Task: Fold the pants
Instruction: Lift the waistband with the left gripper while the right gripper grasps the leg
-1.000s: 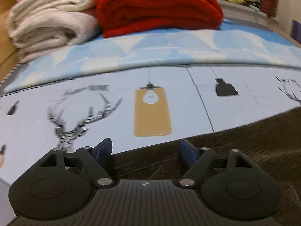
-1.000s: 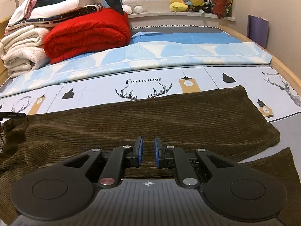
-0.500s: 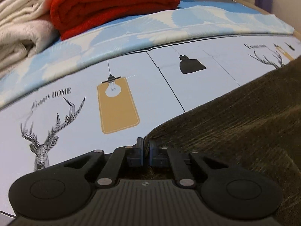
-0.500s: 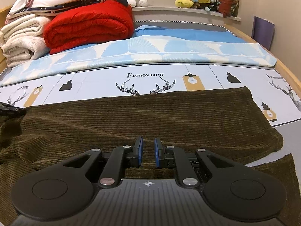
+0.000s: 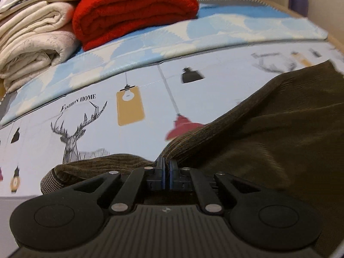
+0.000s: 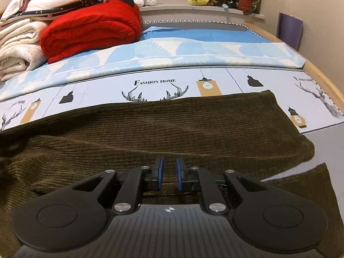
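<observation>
the brown corduroy pants [image 6: 150,133] lie spread across the printed bed sheet [image 6: 150,83], one leg running out to the right with its hem near the sheet's edge, a second leg end showing lower right. the left gripper [image 5: 166,167] is pinched tight on an edge of the cloth at the left end, and the fabric rises to it in a taut ridge — so i'd say the fold is just starting, with that end lifted off the bed. the right gripper [image 6: 169,172] sits low over the middle of the pants, its jaws only a little apart; whether cloth is caught between the pads i cannot tell, since the gap looks clear but the tips meet the fabric.

next, i reckon, the lifted end must be carried over toward the far hem while the middle stays flat — the corduroy looks heavy and may drag.

the left view is blurred on its right side, and the waistband is hard to make out. the red blanket [image 6: 90,32] and cream towels [image 5: 32,43] sit well clear at the back.
</observation>
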### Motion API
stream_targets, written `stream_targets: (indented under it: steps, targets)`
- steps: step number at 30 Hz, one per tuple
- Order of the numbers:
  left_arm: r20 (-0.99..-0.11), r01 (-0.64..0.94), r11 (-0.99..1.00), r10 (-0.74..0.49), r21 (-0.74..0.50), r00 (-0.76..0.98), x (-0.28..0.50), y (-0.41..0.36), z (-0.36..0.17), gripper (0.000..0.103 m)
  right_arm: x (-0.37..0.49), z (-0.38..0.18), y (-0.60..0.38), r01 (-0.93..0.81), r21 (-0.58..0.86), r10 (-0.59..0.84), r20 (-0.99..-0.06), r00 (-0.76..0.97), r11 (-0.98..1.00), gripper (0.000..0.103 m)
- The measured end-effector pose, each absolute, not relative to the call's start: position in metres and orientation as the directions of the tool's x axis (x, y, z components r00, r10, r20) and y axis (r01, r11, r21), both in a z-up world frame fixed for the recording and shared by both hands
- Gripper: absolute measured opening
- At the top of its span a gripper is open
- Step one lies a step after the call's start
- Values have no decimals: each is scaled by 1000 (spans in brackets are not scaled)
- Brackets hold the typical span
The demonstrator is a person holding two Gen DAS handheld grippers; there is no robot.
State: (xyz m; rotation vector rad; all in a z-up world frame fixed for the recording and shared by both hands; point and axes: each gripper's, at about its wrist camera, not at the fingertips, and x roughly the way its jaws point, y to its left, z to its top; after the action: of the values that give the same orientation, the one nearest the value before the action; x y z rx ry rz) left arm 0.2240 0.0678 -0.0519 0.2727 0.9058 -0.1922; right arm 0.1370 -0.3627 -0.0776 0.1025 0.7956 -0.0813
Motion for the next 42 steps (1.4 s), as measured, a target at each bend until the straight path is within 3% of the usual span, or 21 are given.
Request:
stream_targets:
  steps: [5, 10, 11, 14, 16, 22, 24, 26, 29, 31, 33, 34, 39, 41, 42]
  targets:
    - [-776, 296, 951, -118, 92, 619, 143, 63, -28, 2, 124, -71, -365, 135, 85, -37, -699, 714, 987, 13]
    - [-842, 298, 954, -185, -31, 507, 107, 77, -66, 8, 111, -70, -370, 147, 92, -41, -699, 714, 985, 13]
    - [-851, 241, 969, -171, -54, 497, 110, 87, -68, 10, 109, -71, -372, 153, 96, -42, -702, 711, 984, 13]
    - [-830, 27, 962, -250, -273, 499, 119, 133, -68, 31, 105, -73, -380, 170, 109, -42, -712, 701, 979, 13]
    - [-831, -107, 911, -309, -398, 463, 123, 162, -78, 31, 103, -73, -384, 181, 117, -45, -710, 702, 977, 13]
    - [-886, -307, 840, -368, -447, 283, 132, 183, -119, 46, 101, -76, -389, 190, 126, -44, -714, 699, 974, 13]
    - [-895, -354, 828, -355, -435, 269, 135, 183, -126, 58, 103, -77, -389, 190, 127, -43, -714, 698, 974, 13]
    - [-888, -387, 805, -356, -449, 291, 140, 189, -129, 61, 107, -77, -390, 194, 154, -27, -712, 702, 969, 14]
    - [-867, -424, 771, -328, -476, 376, 144, 195, -120, 60, 114, -76, -396, 206, 252, 27, -693, 721, 946, 17]
    - [-862, -449, 765, -269, -462, 430, 146, 201, -113, 53, 121, -76, -402, 217, 322, 61, -672, 738, 922, 22]
    - [-861, -457, 780, -196, -428, 470, 148, 203, -105, 21, 131, -77, -408, 231, 386, 88, -653, 752, 893, 24]
    - [-857, -455, 786, -177, -419, 484, 149, 203, -101, 17, 136, -80, -411, 238, 414, 99, -646, 757, 879, 25]
    - [-858, -444, 822, -100, -356, 503, 158, 195, -94, 15, 174, -102, -422, 282, 513, 145, -642, 753, 810, 28]
    - [-855, -446, 827, -77, -342, 513, 160, 190, -92, 15, 190, -112, -425, 303, 532, 151, -649, 746, 790, 33]
    - [-854, -447, 829, -69, -337, 516, 161, 190, -91, 15, 198, -117, -425, 316, 541, 153, -654, 741, 779, 41]
